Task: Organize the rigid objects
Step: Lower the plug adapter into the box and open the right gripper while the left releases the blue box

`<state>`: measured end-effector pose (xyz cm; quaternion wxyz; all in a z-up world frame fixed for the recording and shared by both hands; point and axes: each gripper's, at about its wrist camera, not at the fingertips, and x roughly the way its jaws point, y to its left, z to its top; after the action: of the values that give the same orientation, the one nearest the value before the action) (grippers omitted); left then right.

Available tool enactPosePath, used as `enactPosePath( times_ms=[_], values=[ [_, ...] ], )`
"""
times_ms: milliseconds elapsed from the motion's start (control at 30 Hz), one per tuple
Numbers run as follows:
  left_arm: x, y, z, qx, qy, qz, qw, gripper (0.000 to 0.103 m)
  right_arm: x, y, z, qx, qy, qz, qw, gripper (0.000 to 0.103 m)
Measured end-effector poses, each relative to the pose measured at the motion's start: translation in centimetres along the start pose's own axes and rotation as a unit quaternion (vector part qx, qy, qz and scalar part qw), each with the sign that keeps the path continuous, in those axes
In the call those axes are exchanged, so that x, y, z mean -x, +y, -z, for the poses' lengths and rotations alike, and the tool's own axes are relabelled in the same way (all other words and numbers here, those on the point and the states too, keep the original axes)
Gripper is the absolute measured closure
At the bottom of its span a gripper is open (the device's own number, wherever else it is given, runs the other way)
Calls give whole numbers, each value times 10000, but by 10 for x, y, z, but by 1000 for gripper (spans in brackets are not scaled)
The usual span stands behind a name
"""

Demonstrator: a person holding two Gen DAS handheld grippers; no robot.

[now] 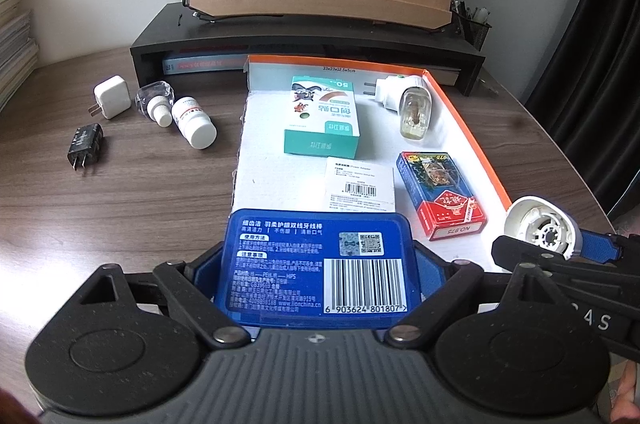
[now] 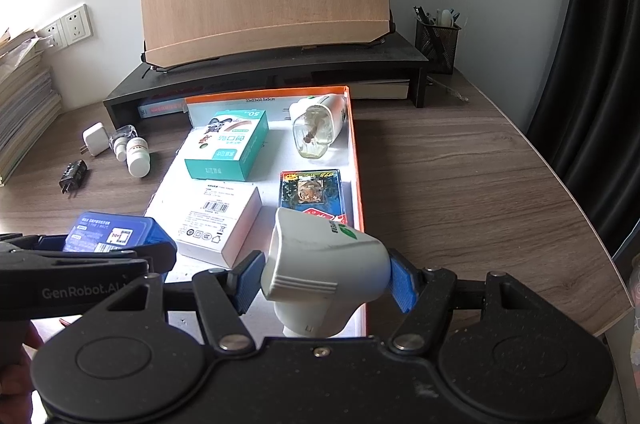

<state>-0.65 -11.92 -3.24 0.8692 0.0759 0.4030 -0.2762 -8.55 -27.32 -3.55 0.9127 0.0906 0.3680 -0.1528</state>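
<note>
Left tongs [image 1: 318, 264] clamp a flat blue plastic box [image 1: 318, 264], long axis toward twelve o'clock; right tongs [image 2: 326, 278] clamp a white plastic plug-in device [image 2: 326, 264] above the orange-rimmed white tray [image 2: 357, 164] holding boxes.

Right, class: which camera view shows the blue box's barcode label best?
The left wrist view: the blue box faces the lens, barcode readable. The right wrist view shows the box only small and slanted at the left, barcode unseen.

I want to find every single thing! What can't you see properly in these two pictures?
- Left wrist view: blue box in the left gripper hides the tray's near end.
- Right wrist view: white plug-in device in the right gripper covers the card box's lower part.
- Both views: books under the black shelf are shadowed, unreadable.
</note>
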Motion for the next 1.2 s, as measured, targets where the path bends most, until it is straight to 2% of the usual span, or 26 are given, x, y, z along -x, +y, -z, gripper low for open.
enactPosePath(
  times_ms=[33,567,800,1200],
  values=[
    [0,0,0,6,3,6,10000,10,0,1,0,16,-22,17,10000,26],
    [-7,-9,0,-35,154,181,9997,9,10,-10,-6,-85,-417,83,9991,21],
    [-2,-10,1,7,121,216,9997,4,19,-14,-6,-175,-600,36,9980,21],
    [20,12,-4,292,-146,-165,9993,4,22,4,-9,9,-642,-211,9977,20]
  ],
)
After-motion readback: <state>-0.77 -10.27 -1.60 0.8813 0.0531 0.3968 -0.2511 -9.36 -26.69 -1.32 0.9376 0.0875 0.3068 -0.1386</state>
